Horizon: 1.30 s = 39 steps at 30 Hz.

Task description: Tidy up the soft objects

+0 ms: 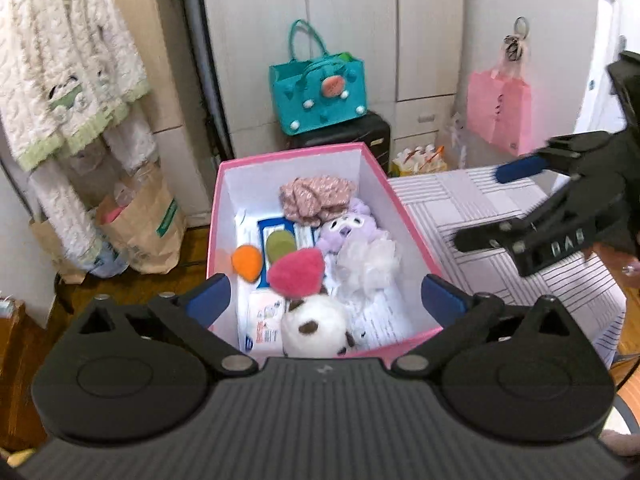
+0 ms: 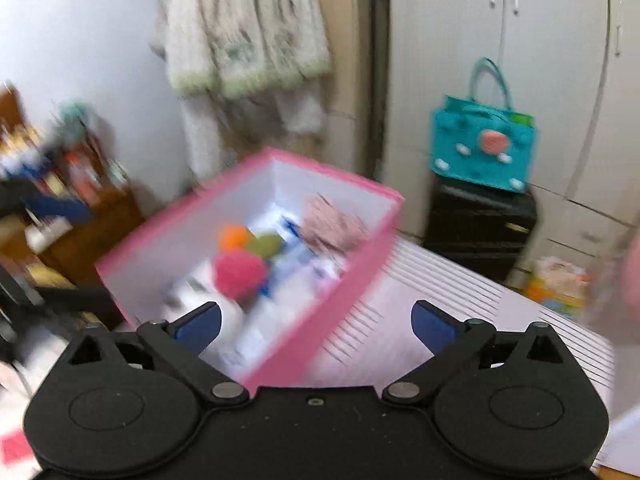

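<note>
A pink box [image 1: 396,196] with a white inside holds soft things: a pink-brown cloth [image 1: 316,196], a purple plush [image 1: 348,228], a white mesh puff [image 1: 372,260], a pink sponge [image 1: 296,272], an orange sponge [image 1: 246,262], a white panda plush [image 1: 316,326] and wipe packs [image 1: 266,320]. My left gripper [image 1: 326,300] is open and empty above the box's near end. My right gripper [image 2: 316,326] is open and empty above the box's near right wall [image 2: 320,320]; it shows in the left wrist view [image 1: 496,204] over the striped table. The right wrist view is blurred.
The box stands on a striped white table [image 1: 500,216]. A teal bag [image 1: 320,92] sits on a black case [image 1: 352,132] by the wardrobe. A pink bag [image 1: 498,112] hangs on the right. A fluffy robe [image 1: 60,80] and paper bags [image 1: 152,228] are at the left.
</note>
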{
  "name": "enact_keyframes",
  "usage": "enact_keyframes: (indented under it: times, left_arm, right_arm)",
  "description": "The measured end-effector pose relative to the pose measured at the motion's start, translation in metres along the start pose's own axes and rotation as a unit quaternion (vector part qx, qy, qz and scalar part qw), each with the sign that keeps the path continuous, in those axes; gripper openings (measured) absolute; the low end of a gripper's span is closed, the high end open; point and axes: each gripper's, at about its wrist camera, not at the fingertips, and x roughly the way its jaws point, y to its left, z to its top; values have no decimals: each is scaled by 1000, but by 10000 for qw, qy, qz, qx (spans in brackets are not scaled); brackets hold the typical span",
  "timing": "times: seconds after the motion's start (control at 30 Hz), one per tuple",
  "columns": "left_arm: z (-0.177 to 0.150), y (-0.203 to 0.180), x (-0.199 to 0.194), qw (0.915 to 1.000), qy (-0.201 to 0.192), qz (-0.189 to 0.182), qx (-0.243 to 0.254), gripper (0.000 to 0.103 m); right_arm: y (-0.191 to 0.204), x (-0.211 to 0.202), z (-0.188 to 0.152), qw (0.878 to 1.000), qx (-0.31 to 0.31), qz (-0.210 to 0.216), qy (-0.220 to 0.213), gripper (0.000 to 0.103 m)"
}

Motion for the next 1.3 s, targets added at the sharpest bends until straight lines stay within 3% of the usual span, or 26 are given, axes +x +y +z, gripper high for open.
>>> enact_keyframes:
  times: [0.07, 0.13, 0.27, 0.4, 0.6, 0.77, 0.97, 1.1, 1.3]
  left_arm:
    - [-1, -5, 0, 9996, 263, 108, -49, 103]
    - [-4, -11, 0, 9988, 455, 202, -45, 103]
    - [-20, -26, -14, 9989, 199, 422, -92, 103]
    - [-29, -36, -31, 9992, -19, 32, -406, 103]
    - [-48, -66, -43, 9984, -364, -197, -383, 103]
    - [-52, -89, -41, 9980, -395, -343, -363, 103]
    - [-58, -99, -41, 9972, -488, -382, -422, 103]
    - [-63, -103, -43, 9961, -623, -326, -529, 103]
    - [-71, -112, -47, 9963, -688, 66, -505, 103]
  right_arm:
    - [1, -6, -6, 9996, -105, -198, 146, 102]
    - [-5, -19, -17, 9997, -28, -233, -57, 102]
    - [-14, -52, -46, 9963, 302, -483, -639, 102]
    - [-14, -82, -73, 9905, 584, -717, -1017, 102]
    - [-7, -112, -91, 9856, 850, -1132, -926, 102]
    - [-5, -132, -112, 9736, 820, -1887, -985, 103]
    - [-18, -152, -153, 9599, 1671, -1777, -1380, 103]
    - [-7, -151, -162, 9492, 1592, -2378, -1310, 103]
    - [4, -147, -162, 9468, 1688, -2423, -1279, 103]
